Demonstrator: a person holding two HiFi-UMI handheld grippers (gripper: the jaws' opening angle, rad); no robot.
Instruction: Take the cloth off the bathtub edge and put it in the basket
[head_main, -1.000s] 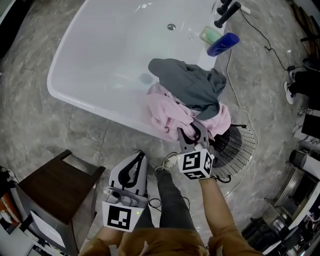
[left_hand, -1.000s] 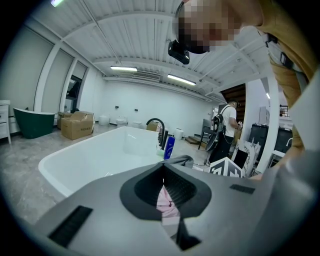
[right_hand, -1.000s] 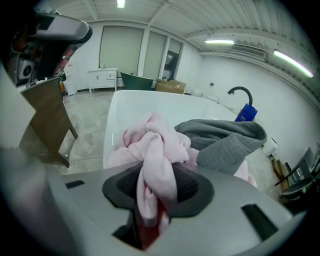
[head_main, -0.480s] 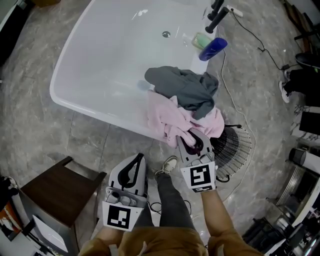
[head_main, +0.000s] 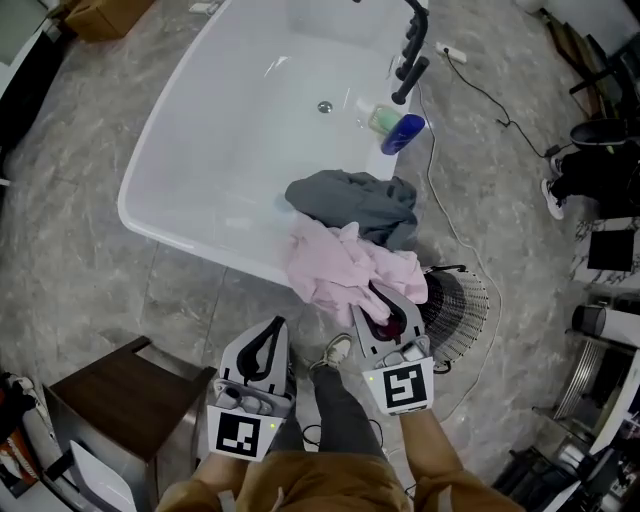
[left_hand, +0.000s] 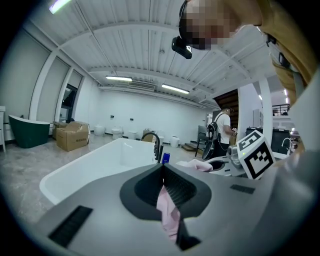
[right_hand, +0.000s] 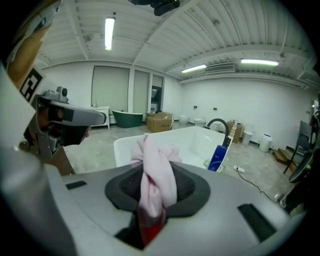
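A pink cloth (head_main: 335, 268) hangs over the white bathtub's near edge (head_main: 190, 236), and a grey cloth (head_main: 350, 200) lies on the rim just behind it. My right gripper (head_main: 376, 296) is shut on a bunch of the pink cloth (right_hand: 150, 150). Its jaws have just been closing with that cloth between them. In the right gripper view, the right gripper (right_hand: 156, 182) shows the pink fabric squeezed between the pads. My left gripper (head_main: 277, 324) hangs to the left, apart from the cloth, tips together and holding nothing. A black wire basket (head_main: 462, 300) stands on the floor right of the right gripper.
A blue bottle (head_main: 402, 133) and a black tap (head_main: 410, 55) are on the tub's far rim. A cable (head_main: 440, 215) trails over the floor toward the basket. A dark wooden stool (head_main: 110, 395) stands at lower left. My own shoe (head_main: 338, 350) is between the grippers.
The right gripper has risen and drawn back toward me with the pink cloth in its jaws. The left gripper has risen a little. The grey cloth stays on the rim.
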